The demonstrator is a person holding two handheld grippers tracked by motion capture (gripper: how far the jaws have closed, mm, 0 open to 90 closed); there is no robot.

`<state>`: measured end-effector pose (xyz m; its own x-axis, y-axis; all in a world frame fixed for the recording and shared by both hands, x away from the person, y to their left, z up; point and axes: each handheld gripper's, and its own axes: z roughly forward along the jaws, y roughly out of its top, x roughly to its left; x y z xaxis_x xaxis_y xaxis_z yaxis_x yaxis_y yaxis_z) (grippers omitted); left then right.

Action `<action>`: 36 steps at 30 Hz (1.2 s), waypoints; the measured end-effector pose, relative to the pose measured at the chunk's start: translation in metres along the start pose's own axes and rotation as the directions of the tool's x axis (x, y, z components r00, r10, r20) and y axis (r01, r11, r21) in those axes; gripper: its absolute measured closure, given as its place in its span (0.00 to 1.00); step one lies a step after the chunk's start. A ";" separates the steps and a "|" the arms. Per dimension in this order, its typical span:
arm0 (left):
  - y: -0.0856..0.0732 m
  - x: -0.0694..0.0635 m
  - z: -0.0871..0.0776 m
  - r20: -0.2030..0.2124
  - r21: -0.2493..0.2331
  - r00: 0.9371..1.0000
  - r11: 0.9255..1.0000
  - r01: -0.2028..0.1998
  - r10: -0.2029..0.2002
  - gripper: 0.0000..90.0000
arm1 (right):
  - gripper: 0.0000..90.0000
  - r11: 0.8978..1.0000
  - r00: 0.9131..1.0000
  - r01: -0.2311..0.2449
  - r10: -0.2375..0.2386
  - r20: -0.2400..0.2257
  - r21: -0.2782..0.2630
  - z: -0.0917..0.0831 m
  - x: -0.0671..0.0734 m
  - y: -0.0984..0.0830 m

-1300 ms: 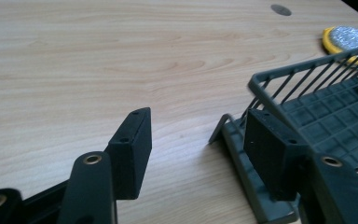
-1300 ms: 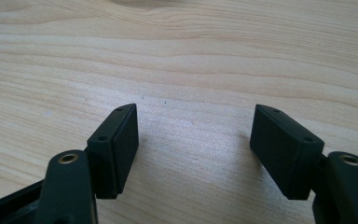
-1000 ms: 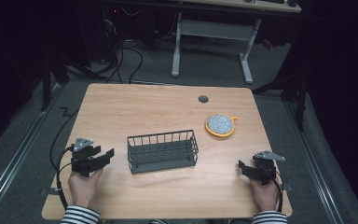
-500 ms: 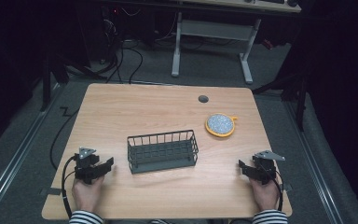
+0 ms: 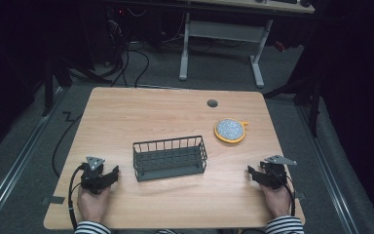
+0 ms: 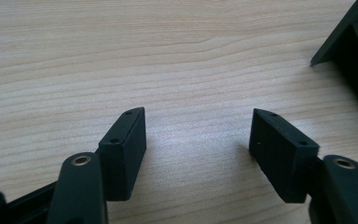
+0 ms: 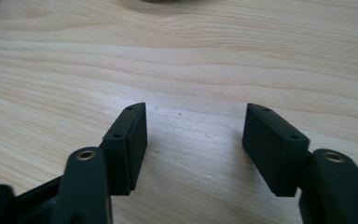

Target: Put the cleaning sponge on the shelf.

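Both my left gripper (image 5: 111, 173) and right gripper (image 5: 252, 172) sat empty, fingers apart after left opened and right narrowed; risked shoving the wire basket (image 5: 170, 158) sideways.

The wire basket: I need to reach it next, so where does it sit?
In the high view the wire basket stands mid-table, between the left gripper and the right gripper.

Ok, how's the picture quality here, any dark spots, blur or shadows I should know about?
High view: the wooden table is evenly lit, the floor and surroundings fall into near black, and the wire basket is sharp. Left gripper view: wood grain crisp, a dark basket corner at the right edge is soft, faint shadow beside the pads. Right gripper view: grain sharp, no glare.
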<state>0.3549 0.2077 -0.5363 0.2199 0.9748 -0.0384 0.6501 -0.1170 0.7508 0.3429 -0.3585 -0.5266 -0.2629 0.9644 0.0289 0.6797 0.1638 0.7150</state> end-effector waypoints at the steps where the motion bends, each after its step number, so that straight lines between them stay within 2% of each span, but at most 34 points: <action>1: 0.000 0.000 0.000 0.000 0.000 1.000 1.000 0.003 -0.003 0.40 | 0.49 1.000 1.000 -0.007 0.007 -0.013 0.010 0.000 0.000 0.003; 3: 0.000 -0.001 0.000 -0.002 0.002 1.000 1.000 0.000 0.000 0.39 | 0.50 1.000 0.999 -0.006 0.007 -0.037 0.007 0.001 0.000 0.008; 4: 0.000 -0.003 0.001 -0.010 0.011 1.000 1.000 -0.023 0.023 0.39 | 0.49 1.000 0.998 -0.012 0.011 -0.056 -0.001 0.001 -0.001 0.012; 5: 0.000 -0.003 0.001 -0.010 0.011 1.000 1.000 -0.023 0.023 0.37 | 0.49 1.000 0.997 -0.017 0.017 -0.080 0.001 0.002 -0.001 0.016; 7: 0.000 -0.003 0.001 -0.005 0.011 1.000 1.000 -0.026 0.026 0.36 | 0.48 1.000 0.995 -0.023 0.022 -0.099 -0.012 0.003 -0.002 0.025; 9: 0.000 -0.003 0.001 -0.006 0.011 1.000 1.000 -0.026 0.026 0.36 | 0.48 1.000 0.995 -0.016 0.015 -0.102 -0.011 0.003 -0.001 0.031; 15: 0.000 -0.003 0.001 -0.003 0.011 1.000 1.000 -0.026 0.027 0.35 | 0.49 1.000 0.994 -0.007 0.005 -0.113 -0.017 0.009 -0.001 0.063; 22: 0.000 -0.003 0.001 -0.002 0.012 1.000 1.000 -0.028 0.028 0.35 | 0.49 0.999 0.992 -0.033 0.030 -0.123 -0.024 0.014 -0.002 0.085; 26: 0.000 -0.003 0.001 -0.002 0.011 1.000 1.000 -0.028 0.028 0.34 | 0.50 0.999 0.994 -0.033 0.032 -0.107 -0.010 0.020 -0.004 0.094; 27: 0.000 -0.003 0.001 0.000 0.013 1.000 1.000 -0.029 0.029 0.34 | 0.50 0.999 0.995 -0.045 0.045 -0.087 0.004 0.024 -0.005 0.101; 33: 0.000 -0.003 0.001 0.000 0.012 1.000 0.999 -0.030 0.030 0.34 | 0.51 0.997 0.998 -0.056 0.058 -0.038 0.052 0.038 -0.008 0.119; 36: 0.000 -0.003 0.001 0.002 0.012 1.000 0.999 -0.030 0.030 0.34 | 0.50 0.995 0.997 -0.074 0.077 -0.032 0.073 0.044 -0.010 0.124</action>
<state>0.3551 0.2043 -0.5367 0.2404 0.9705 -0.0169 0.6521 -0.1486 0.7434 0.4602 -0.3389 -0.4692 -0.2315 0.9671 0.1057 0.7457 0.1067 0.6577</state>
